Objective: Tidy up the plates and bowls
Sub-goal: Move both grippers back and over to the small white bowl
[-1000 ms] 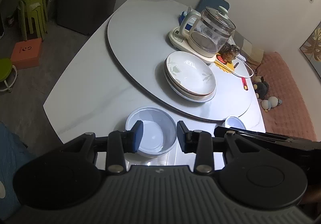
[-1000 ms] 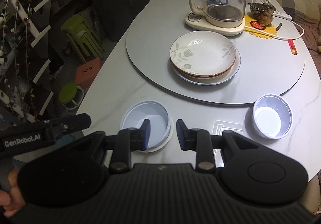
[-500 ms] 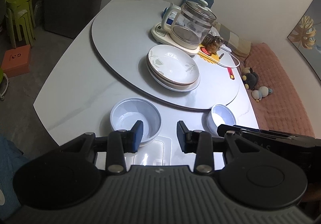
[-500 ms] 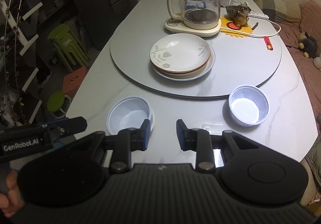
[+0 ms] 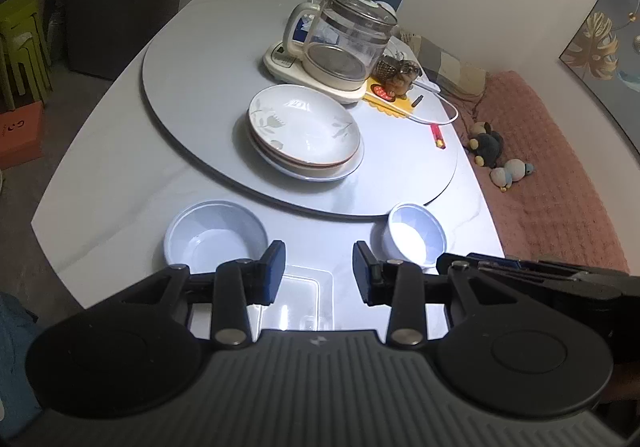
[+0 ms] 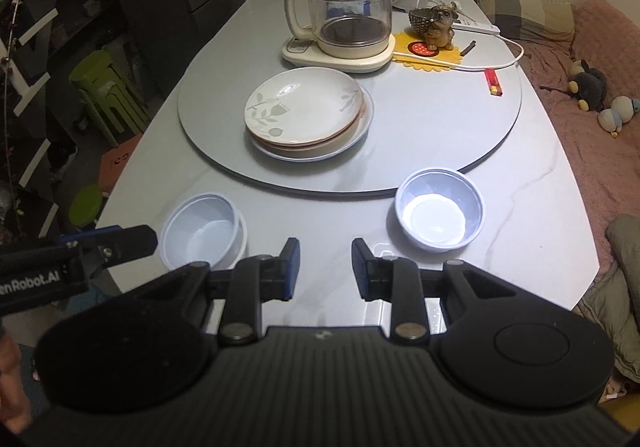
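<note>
Hovering over table point(image 6: 540, 175) near edge: left gripper point(image 5: 319, 271) and right gripper point(image 6: 325, 267), both parted, grasping nothing | stacked plates point(image 6: 304, 115) on round turntable point(image 6: 440, 119) | wide bowl point(image 6: 202, 229) left, small bowl point(image 6: 438, 213) right, well apart | kettle point(image 6: 348, 13) behind plates

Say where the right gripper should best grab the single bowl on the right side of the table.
Probably the near rim of the bowl, reached from above and the front: it sits upright, mouth up, with a thin rim that suits one finger inside, one outside. The right gripper is open and empty.
</note>
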`<control>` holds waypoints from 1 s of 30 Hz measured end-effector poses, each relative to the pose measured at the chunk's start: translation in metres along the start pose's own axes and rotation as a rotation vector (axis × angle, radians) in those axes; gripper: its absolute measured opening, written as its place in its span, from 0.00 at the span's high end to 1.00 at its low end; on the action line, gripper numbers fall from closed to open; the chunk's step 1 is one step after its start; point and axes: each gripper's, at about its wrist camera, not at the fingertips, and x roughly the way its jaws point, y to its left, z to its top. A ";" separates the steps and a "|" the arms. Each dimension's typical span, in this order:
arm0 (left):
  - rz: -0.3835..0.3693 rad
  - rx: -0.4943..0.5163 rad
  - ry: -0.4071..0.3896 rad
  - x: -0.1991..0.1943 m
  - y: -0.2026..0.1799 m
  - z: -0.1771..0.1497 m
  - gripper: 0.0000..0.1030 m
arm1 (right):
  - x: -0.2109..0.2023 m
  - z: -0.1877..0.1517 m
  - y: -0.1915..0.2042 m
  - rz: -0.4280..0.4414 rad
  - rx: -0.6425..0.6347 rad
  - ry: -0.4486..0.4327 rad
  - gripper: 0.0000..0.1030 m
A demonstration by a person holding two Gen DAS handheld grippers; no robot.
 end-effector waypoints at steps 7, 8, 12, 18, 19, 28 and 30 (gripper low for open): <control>-0.022 0.025 0.021 0.027 -0.040 0.008 0.56 | 0.001 0.007 -0.047 -0.026 0.041 0.006 0.70; -0.024 0.031 0.024 0.031 -0.046 0.009 0.56 | 0.001 0.008 -0.053 -0.030 0.044 0.002 0.70; -0.029 0.047 0.048 0.051 -0.068 0.012 0.53 | 0.007 0.010 -0.077 -0.030 0.065 0.019 0.70; -0.028 0.043 0.071 0.078 -0.088 0.020 0.45 | 0.017 0.018 -0.112 -0.039 0.111 0.030 0.70; -0.030 0.042 0.076 0.085 -0.091 0.022 0.41 | 0.019 0.019 -0.118 -0.037 0.118 0.033 0.69; 0.009 0.032 0.150 0.151 -0.103 0.038 0.35 | 0.051 0.042 -0.165 -0.006 0.134 0.067 0.31; 0.008 -0.001 0.171 0.170 -0.102 0.038 0.35 | 0.061 0.046 -0.175 0.006 0.142 0.078 0.30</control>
